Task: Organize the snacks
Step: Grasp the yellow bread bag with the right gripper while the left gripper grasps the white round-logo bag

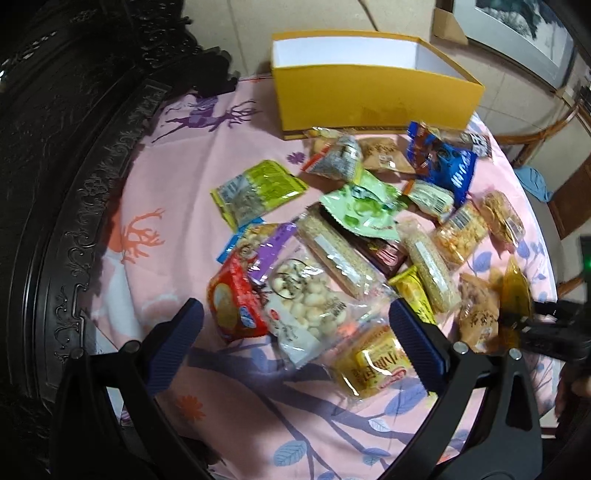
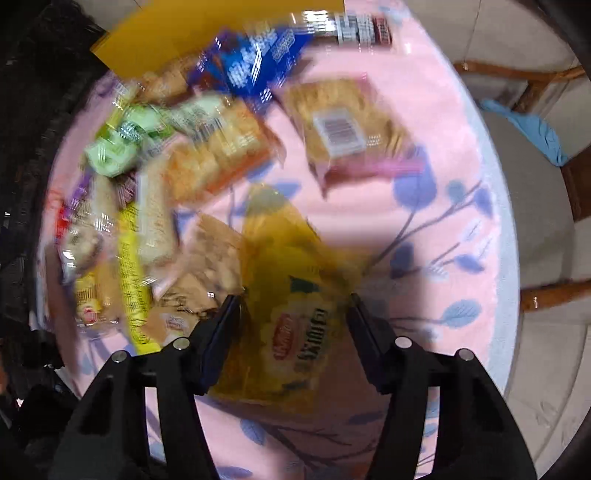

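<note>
Several snack packets lie heaped on a pink patterned tablecloth, in front of an open yellow box that stands at the far side. My left gripper is open and hangs just above a clear bag of white balls, with a red packet by its left finger. The right wrist view is blurred. In it my right gripper points steeply down with a translucent yellow snack packet between its fingers, both pads against its edges. In the left wrist view that packet stands tilted up at the right, in the right gripper.
Dark carved wooden furniture borders the table's left side. A wooden chair with a blue cloth on it stands beyond the right table edge. Bare cloth shows at the near right. A framed picture leans against the wall.
</note>
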Action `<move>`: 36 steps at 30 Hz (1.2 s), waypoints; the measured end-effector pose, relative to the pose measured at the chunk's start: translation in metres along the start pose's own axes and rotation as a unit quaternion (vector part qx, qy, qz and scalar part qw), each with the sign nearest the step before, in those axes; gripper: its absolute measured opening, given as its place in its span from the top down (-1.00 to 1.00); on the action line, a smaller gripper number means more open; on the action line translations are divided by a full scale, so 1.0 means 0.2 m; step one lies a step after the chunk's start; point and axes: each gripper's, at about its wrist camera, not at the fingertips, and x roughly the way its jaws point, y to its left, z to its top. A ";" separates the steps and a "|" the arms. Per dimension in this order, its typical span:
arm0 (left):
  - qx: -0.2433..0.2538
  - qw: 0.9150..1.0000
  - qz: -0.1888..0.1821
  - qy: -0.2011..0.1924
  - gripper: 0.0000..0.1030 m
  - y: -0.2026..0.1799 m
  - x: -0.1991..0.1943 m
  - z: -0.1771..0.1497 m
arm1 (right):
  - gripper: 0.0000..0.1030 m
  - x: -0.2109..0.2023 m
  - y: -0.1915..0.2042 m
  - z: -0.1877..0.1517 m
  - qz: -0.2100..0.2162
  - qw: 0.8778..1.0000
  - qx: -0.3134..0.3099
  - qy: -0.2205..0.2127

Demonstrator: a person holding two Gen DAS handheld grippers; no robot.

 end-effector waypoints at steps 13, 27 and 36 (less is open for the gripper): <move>-0.012 1.000 -0.003 0.020 -0.96 0.16 0.08 -0.03 | 0.26 -0.02 -0.01 -0.03 -0.014 0.997 -0.020 -0.073; -0.063 0.989 0.082 0.106 -0.96 -0.08 0.48 0.01 | 0.25 -0.14 -0.07 -0.14 -0.006 0.998 -0.019 -0.053; -0.151 0.977 0.044 0.142 -0.79 -0.05 0.53 -0.07 | 0.25 -0.14 0.07 -0.11 -0.030 0.997 -0.057 -0.034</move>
